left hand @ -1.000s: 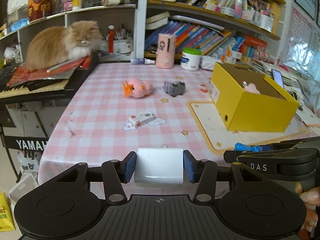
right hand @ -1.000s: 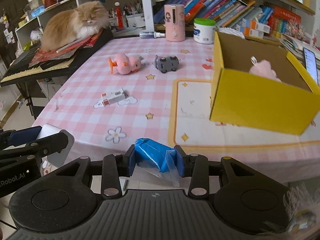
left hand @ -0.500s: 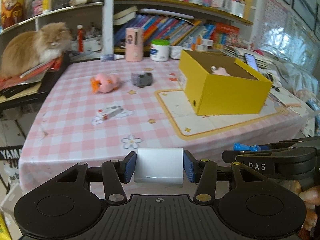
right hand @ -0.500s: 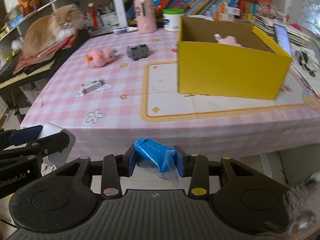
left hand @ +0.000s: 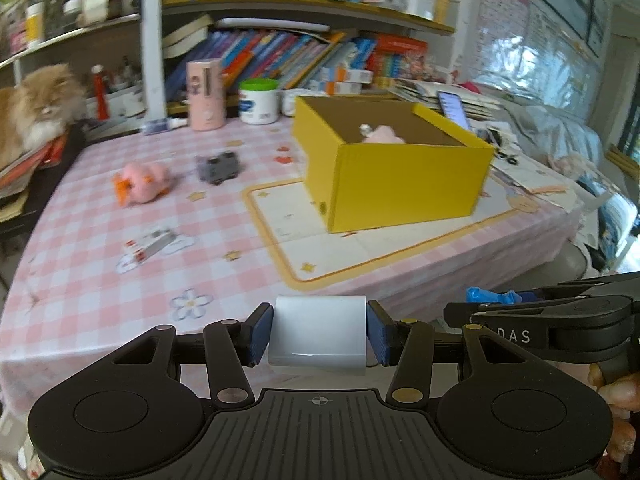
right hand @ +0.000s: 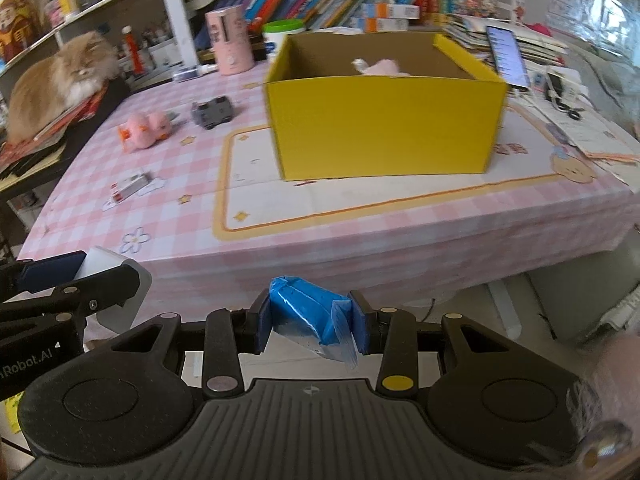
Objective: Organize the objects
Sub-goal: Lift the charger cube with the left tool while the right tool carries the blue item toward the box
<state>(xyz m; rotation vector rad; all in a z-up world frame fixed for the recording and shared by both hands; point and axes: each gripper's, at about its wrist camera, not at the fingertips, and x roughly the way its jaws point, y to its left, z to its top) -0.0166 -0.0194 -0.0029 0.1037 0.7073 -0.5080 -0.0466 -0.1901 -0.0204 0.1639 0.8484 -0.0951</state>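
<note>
A smooth white rounded block (left hand: 318, 330) is clamped in the left tongs (left hand: 319, 334) and a crinkled blue plastic-wrapped packet (right hand: 308, 314) in the right tongs (right hand: 311, 322), both held off the near edge of the pink checked tabletop (right hand: 360, 228). The open yellow cardboard box (right hand: 384, 120), where a pink soft toy (right hand: 384, 67) already lies, is judged the destination. Each load should be carried clear above the box rim before release, with the two tongs kept apart so they are not knocked together

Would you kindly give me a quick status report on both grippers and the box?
Left gripper shut on white block. Right gripper shut on blue packet. Yellow box open, pink toy inside. Nothing blocking the box's near side.
</note>
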